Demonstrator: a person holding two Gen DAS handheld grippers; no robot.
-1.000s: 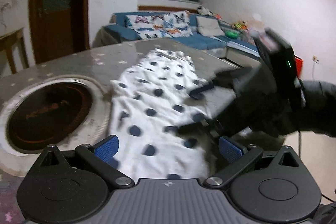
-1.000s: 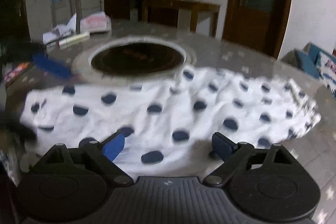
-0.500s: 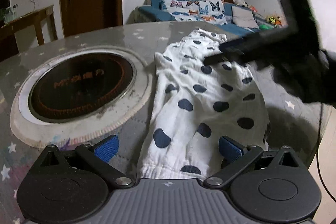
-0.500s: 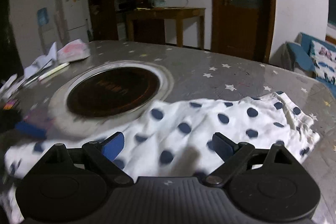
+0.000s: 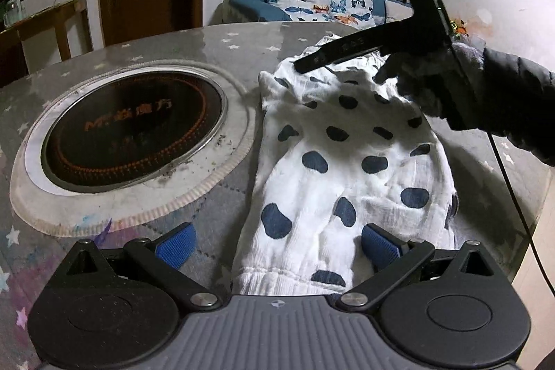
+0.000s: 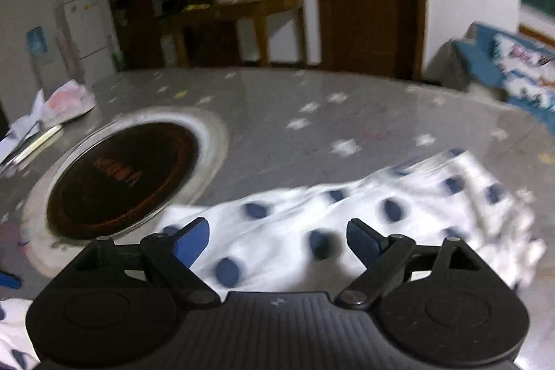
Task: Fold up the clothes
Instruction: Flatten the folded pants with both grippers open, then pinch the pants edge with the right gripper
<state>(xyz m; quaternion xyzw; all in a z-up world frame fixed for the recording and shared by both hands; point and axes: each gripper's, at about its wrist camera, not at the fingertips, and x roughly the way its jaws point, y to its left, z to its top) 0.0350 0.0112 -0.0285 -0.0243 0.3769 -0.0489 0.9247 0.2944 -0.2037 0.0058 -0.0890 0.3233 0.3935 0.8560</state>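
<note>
On the star-patterned table (image 5: 242, 47), beside the round inset cooktop (image 5: 133, 123), lies the white dotted garment (image 5: 347, 169). The left gripper (image 5: 277, 247) tilts down over its cuffed end, jaws spread, nothing pinched. The right gripper (image 6: 277, 240), in a gloved hand (image 5: 426, 82), slants over the far end, its wide jaws closing slightly above the cloth.

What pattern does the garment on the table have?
White garment with dark blue spots, clearest in the left wrist view.

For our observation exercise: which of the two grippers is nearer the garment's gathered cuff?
The left gripper: the polka-dot garment has its gathered cuff between its blue pads; the right gripper is over the far end.
</note>
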